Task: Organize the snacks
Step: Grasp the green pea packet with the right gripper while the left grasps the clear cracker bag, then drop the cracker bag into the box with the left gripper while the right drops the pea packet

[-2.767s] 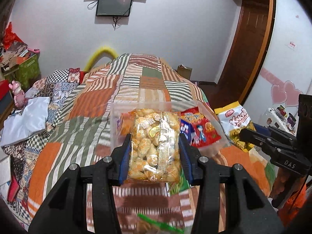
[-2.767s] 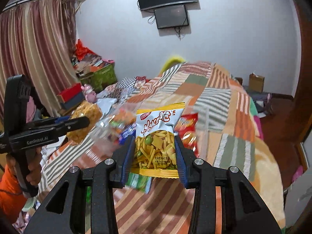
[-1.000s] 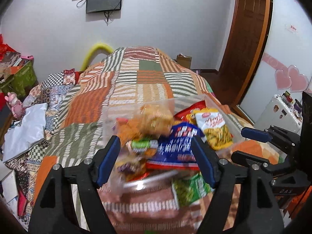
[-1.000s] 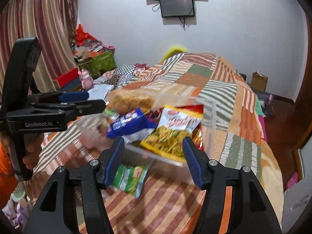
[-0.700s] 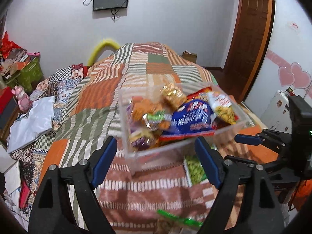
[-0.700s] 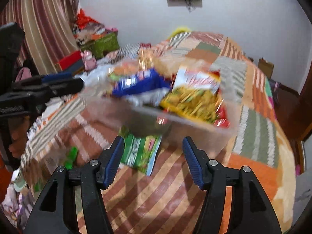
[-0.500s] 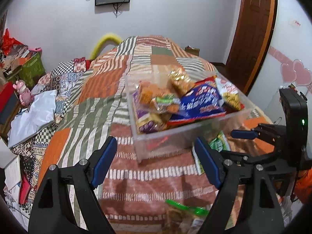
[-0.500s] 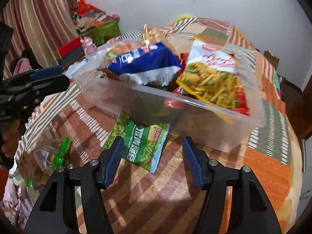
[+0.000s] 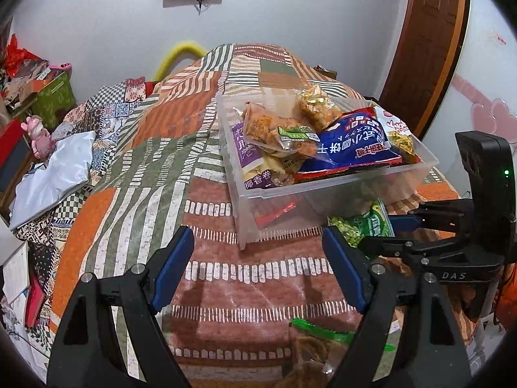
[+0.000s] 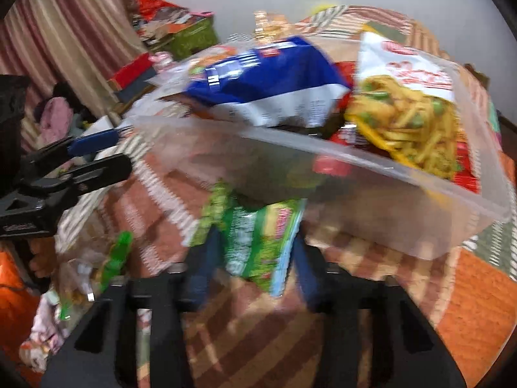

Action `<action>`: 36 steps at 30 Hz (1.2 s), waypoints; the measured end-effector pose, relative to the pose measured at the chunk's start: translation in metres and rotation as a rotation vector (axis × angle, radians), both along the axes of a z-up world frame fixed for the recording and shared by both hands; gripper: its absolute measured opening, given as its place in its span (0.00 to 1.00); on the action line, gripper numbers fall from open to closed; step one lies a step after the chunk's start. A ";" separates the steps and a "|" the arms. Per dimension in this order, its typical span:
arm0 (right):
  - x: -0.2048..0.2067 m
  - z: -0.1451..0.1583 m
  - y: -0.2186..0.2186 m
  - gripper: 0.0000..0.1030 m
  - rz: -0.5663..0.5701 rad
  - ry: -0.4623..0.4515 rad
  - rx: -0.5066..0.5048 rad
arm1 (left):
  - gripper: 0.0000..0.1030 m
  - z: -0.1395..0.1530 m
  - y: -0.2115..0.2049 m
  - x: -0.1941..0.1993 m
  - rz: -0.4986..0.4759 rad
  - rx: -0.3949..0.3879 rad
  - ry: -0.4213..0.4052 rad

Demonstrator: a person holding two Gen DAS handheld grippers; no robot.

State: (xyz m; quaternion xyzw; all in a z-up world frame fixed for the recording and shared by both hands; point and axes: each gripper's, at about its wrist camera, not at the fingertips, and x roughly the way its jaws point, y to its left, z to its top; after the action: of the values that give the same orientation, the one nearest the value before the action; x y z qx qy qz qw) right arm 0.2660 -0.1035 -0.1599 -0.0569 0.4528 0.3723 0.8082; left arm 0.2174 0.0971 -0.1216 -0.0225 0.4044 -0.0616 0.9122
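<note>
A clear plastic bin (image 9: 290, 194) full of snack bags stands on the patchwork quilt, seen close up as the bin (image 10: 371, 213) in the right wrist view. A green snack packet (image 10: 258, 239) lies against its near wall. My right gripper (image 10: 255, 258) is closing around this packet, and its blue pads touch both edges; the picture is blurred. In the left wrist view that right gripper (image 9: 378, 231) sits at the green packet (image 9: 362, 223). My left gripper (image 9: 258, 258) hangs open over bare quilt in front of the bin, holding nothing.
A clear bag with a green seal (image 9: 316, 333) lies on the quilt near the front edge, below my left gripper. White cloth (image 9: 55, 174) and a green box (image 9: 51, 100) are off the bed's left side. A wooden door (image 9: 426, 48) stands at the right.
Both grippers have come down toward the quilt and the bin now looms larger. The right jaws have narrowed around the green packet. The left jaws stay wide.
</note>
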 end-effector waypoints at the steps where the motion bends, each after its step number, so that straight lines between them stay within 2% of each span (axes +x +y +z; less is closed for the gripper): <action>1: -0.002 0.001 0.000 0.29 -0.001 -0.015 0.000 | 0.79 0.001 -0.001 -0.002 -0.002 0.003 -0.001; 7: -0.014 0.011 -0.008 0.18 -0.017 -0.066 0.021 | 0.79 0.010 -0.010 -0.017 -0.017 0.011 -0.012; 15: -0.037 0.027 -0.024 0.15 -0.052 -0.134 0.020 | 0.79 0.009 -0.029 -0.044 -0.052 0.009 0.018; 24: -0.058 0.039 -0.042 0.14 -0.091 -0.166 0.049 | 0.79 -0.017 -0.040 -0.082 -0.080 -0.009 0.096; 27: -0.063 0.041 -0.047 0.14 -0.098 -0.168 0.061 | 0.79 -0.029 -0.038 -0.090 -0.061 0.011 0.115; 28: -0.064 0.042 -0.047 0.14 -0.100 -0.170 0.064 | 0.76 -0.033 -0.036 -0.094 -0.052 0.014 0.117; 29: -0.066 0.042 -0.048 0.14 -0.102 -0.170 0.068 | 0.68 -0.036 -0.034 -0.095 -0.046 0.009 0.124; 32: -0.068 0.044 -0.052 0.14 -0.111 -0.170 0.083 | 0.63 -0.039 -0.029 -0.099 -0.036 -0.028 0.112; 36: -0.069 0.047 -0.056 0.14 -0.121 -0.174 0.100 | 0.53 -0.035 -0.030 -0.102 -0.030 -0.020 0.091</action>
State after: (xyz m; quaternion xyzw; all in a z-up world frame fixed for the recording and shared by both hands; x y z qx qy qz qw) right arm 0.1972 -0.1598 -0.1128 -0.0211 0.3644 0.3386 0.8673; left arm 0.1149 0.0675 -0.1569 -0.0284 0.4452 -0.0781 0.8916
